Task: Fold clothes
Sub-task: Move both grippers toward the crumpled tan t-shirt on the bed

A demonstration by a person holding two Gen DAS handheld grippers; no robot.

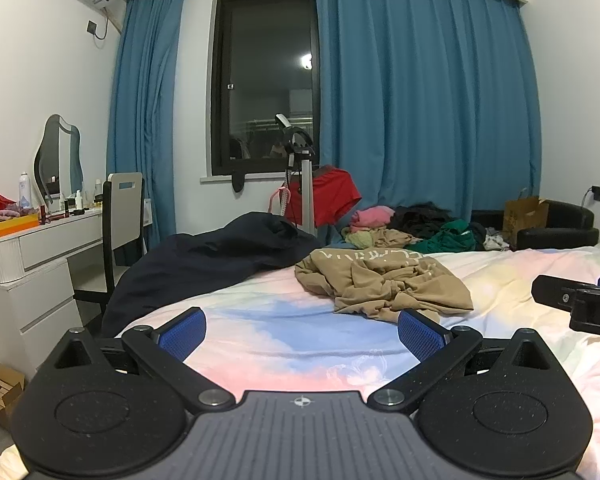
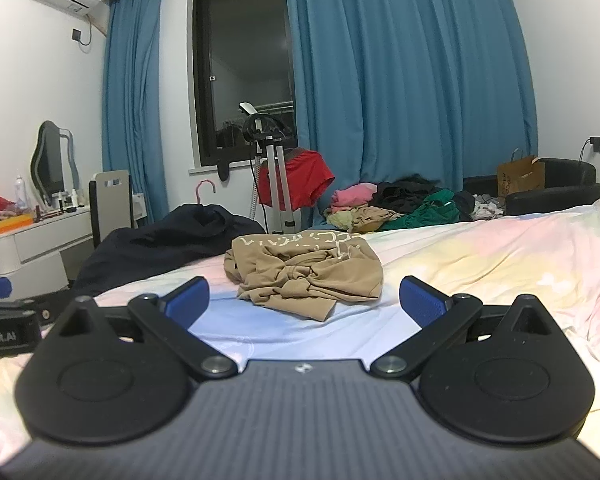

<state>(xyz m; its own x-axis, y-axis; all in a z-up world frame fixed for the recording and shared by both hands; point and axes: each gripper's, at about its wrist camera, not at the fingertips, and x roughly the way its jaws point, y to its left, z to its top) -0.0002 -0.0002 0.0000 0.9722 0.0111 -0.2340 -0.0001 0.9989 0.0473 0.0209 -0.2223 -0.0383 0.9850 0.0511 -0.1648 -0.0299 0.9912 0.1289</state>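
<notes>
A crumpled tan shirt (image 1: 384,284) with white lettering lies on the pastel bed sheet (image 1: 284,344); it also shows in the right wrist view (image 2: 308,272). My left gripper (image 1: 302,332) is open and empty, low over the sheet, with the shirt ahead and to its right. My right gripper (image 2: 306,300) is open and empty, just short of the shirt's near edge. The right gripper shows at the right edge of the left wrist view (image 1: 580,304). The left gripper shows at the left edge of the right wrist view (image 2: 4,312).
A dark navy garment (image 1: 212,264) drapes over the bed's far left side. A pile of mixed clothes (image 1: 412,228) lies at the far edge. A tripod with a red garment (image 1: 328,196), a white dresser (image 1: 32,264), a chair (image 1: 120,216) and a black armchair (image 1: 556,224) stand beyond.
</notes>
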